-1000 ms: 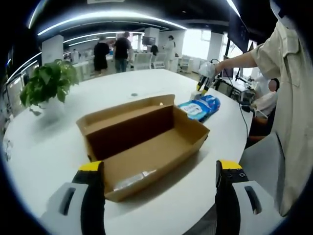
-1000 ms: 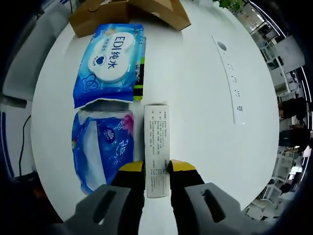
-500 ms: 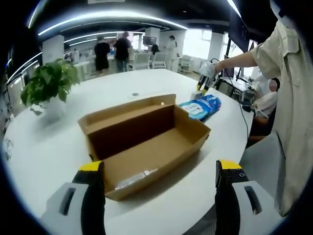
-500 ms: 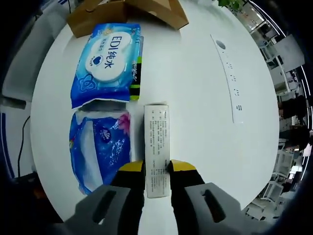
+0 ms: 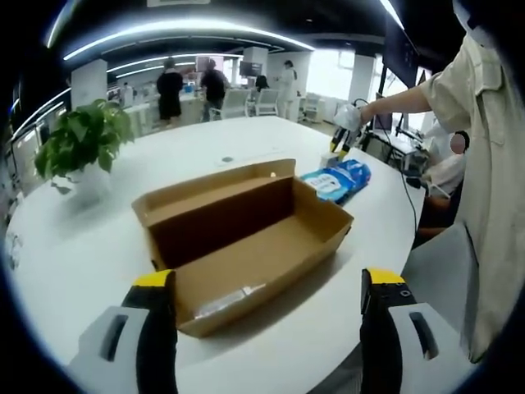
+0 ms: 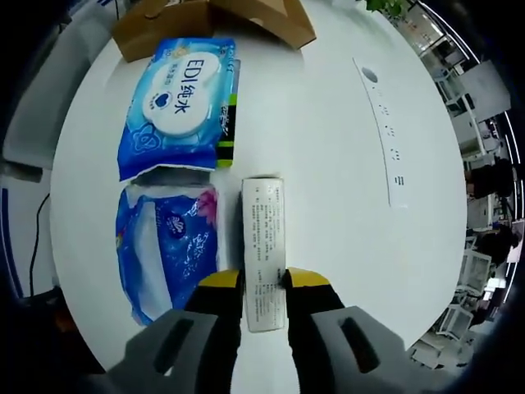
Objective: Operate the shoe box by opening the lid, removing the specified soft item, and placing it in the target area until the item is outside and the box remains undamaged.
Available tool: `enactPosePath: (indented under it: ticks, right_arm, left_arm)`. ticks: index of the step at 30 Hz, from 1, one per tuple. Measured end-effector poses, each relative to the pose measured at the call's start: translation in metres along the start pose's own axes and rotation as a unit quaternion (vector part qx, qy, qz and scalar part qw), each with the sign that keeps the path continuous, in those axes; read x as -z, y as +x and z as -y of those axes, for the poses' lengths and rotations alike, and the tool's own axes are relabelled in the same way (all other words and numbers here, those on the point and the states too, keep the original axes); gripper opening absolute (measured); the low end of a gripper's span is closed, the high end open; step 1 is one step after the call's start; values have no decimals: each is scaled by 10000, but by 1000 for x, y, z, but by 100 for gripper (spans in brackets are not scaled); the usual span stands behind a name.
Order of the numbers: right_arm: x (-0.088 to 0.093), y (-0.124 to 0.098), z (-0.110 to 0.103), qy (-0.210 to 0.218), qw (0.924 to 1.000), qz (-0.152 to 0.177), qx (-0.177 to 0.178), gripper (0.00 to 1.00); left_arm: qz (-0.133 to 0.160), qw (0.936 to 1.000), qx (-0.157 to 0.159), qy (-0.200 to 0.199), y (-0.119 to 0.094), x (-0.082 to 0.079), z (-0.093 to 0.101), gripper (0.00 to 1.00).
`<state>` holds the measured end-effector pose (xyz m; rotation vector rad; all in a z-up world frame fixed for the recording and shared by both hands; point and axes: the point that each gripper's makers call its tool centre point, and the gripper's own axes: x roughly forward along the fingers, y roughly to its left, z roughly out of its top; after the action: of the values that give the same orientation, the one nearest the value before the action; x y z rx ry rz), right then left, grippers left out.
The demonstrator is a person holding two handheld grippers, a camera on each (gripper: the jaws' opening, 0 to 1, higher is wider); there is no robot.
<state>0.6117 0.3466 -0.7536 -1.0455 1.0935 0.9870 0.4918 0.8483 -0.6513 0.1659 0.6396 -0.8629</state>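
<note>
The shoe box [image 5: 242, 238] lies open on the white table [image 5: 82, 246] just ahead of the left gripper [image 5: 267, 283], its lid [image 5: 209, 182] folded back upright on the far side, so the opening step looks done. The walls and flaps appear whole, with no tear or crush that I can see. Inside, the cardboard floor is nearly bare: only a small clear, crinkly scrap [image 5: 223, 301] lies in the near corner, close above the left jaw (whether it is a wrapper or a further item I cannot tell).

The left gripper hangs over the table edge with its jaws wide apart, gripping nothing.

Beyond the box's far right end, the right gripper [image 5: 337, 146] shows small, beside the blue packs. In its own view the right gripper [image 6: 264, 283] is clamped on a slim white printed carton [image 6: 262, 250], which runs straight ahead from between the jaws and seems to rest on or just above the table. To the left of the carton lies a dark blue soft pack [image 6: 168, 246], and ahead of that a lighter blue wet-wipe pack [image 6: 180, 98], its far end near the box corner [image 6: 213, 20] at the top.

My judgement is that the soft items are already outside the box; what is left is probably releasing the carton, if this is the target area.
</note>
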Motion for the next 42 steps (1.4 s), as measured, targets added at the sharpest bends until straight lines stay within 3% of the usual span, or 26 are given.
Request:
enactPosePath:
  ticks: [10,19,27,30,33,42]
  right_arm:
    - [-9,-18,1,270,9991,188,266,24]
    - [-24,-46,-11,717,9948,479,551,34]
    - [-47,-75,-41,1286,9816,1106,875,44]
    - [-56,-85,-54,1634,9713,1384,1039,48]
    - [-61,-90,-67,1786,9660,1521,1091,51]
    - [-77,-112,-102,2319,9421,1950,1435,58]
  left_arm:
    - [43,9999,-19,112,-9,-5,-6,92]
    - [51,9994,63,327,-16,-8,-13,86]
    - [4,9979,289,576,-16,-15,-14,79]
    - [-13,9976,369,592,-17,-21,-13,78]
    - [24,9975,434,560,-15,-28,-11,78]
    - [-301,9911,700,1090,-7,-31,-5,71]
